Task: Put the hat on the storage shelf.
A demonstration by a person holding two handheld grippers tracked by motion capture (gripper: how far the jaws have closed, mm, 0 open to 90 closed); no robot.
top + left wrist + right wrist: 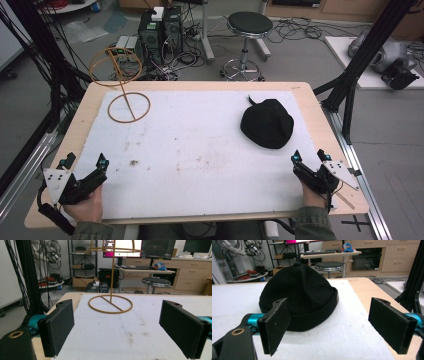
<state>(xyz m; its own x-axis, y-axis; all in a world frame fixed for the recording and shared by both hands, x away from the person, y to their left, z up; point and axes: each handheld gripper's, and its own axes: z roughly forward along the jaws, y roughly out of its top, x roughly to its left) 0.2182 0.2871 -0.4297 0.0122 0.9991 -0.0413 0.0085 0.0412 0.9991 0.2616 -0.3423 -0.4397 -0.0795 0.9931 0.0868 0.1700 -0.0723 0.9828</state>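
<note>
While both jaws gape, soft black cap faces thin wire stand.

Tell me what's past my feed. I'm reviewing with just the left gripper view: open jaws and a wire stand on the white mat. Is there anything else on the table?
Observer: Yes. A black hat lies on the mat's right side, far from the wire stand.
Operator: Where is the right gripper relative to it?
Observer: The right gripper is at the near right edge, pointing at the hat with its jaws wide open and not touching it.
Operator: Is the hat flat or domed?
Observer: In the right gripper view it sits domed, brim down on the mat, with a small button on top.
Operator: And my own gripper?
Observer: The left gripper is held at the near left corner, open, well short of the stand.
</note>
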